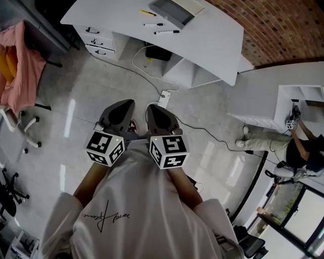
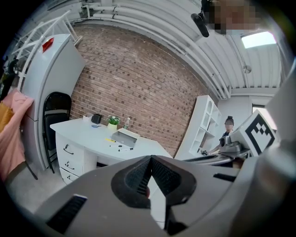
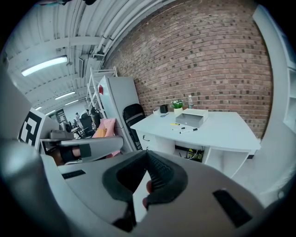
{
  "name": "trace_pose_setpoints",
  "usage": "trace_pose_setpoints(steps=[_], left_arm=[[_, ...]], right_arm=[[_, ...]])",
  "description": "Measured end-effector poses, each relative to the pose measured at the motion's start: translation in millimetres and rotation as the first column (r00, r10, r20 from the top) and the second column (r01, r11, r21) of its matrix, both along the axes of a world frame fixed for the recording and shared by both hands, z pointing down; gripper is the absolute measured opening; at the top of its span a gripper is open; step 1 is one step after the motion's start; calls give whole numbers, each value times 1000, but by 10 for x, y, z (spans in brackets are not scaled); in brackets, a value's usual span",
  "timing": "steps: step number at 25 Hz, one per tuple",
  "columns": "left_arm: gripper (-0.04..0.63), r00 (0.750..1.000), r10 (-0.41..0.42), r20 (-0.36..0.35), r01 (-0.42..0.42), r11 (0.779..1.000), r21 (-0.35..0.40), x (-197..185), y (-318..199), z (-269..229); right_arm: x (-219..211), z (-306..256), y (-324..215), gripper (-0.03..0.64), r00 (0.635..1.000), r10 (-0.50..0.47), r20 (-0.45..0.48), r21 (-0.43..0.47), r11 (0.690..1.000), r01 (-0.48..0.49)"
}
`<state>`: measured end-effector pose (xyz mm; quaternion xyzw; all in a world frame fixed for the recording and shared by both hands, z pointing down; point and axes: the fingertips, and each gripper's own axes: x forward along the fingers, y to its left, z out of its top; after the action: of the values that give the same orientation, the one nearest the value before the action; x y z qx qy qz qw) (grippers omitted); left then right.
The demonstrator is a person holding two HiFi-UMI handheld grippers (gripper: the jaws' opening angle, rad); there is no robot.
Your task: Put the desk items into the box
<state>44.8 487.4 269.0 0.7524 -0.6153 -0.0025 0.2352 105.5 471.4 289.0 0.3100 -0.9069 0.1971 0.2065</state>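
Open tiled floor [image 1: 91, 96] is seen between the two grippers and the white desk [image 1: 202, 40]. The desk's long curved edge runs across the top of the head view and ends in a corner at the right. The left gripper [image 1: 126, 104] and the right gripper [image 1: 152, 108] are held side by side near the chest, well apart from the desk. Each is clenched, its tips pressed together, and nothing is gripped by either.

The grey box [image 1: 167, 17] is set on the desk top with its open side up. Three pens are laid just beside it: one yellow pen [image 1: 148, 12], one short marker [image 1: 153, 24] and one longer marker [image 1: 167, 32]. At the far end of the desk, in the right gripper view, one potted plant [image 3: 177, 105], one bottle [image 3: 189, 102] and one black cup [image 3: 163, 109] are stood near each other.

The way ahead is crossed by a white cable [image 1: 139, 63], looped over the floor to one power strip [image 1: 164, 97] just beyond the gripper tips. Three drawers [image 1: 98, 43] are stacked under the desk's left end. At the left, a pink cloth [image 1: 17, 66] is draped over a chair. At the right, the floor is bounded by a white shelf unit [image 1: 304, 96], beside which one person [image 1: 304, 146] is seated.
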Motion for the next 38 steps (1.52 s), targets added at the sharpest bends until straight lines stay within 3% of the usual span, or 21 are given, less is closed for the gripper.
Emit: trace_pose_setpoints(steps=[18, 38], left_arm=[[5, 999, -33, 12, 33, 999, 16, -290, 114, 0], [6, 1000, 23, 17, -23, 1000, -13, -393, -757, 116]], right_arm=[[-94, -117, -98, 24, 997, 21, 75, 21, 1000, -23], [-159, -61, -982, 24, 994, 87, 64, 13, 996, -88]])
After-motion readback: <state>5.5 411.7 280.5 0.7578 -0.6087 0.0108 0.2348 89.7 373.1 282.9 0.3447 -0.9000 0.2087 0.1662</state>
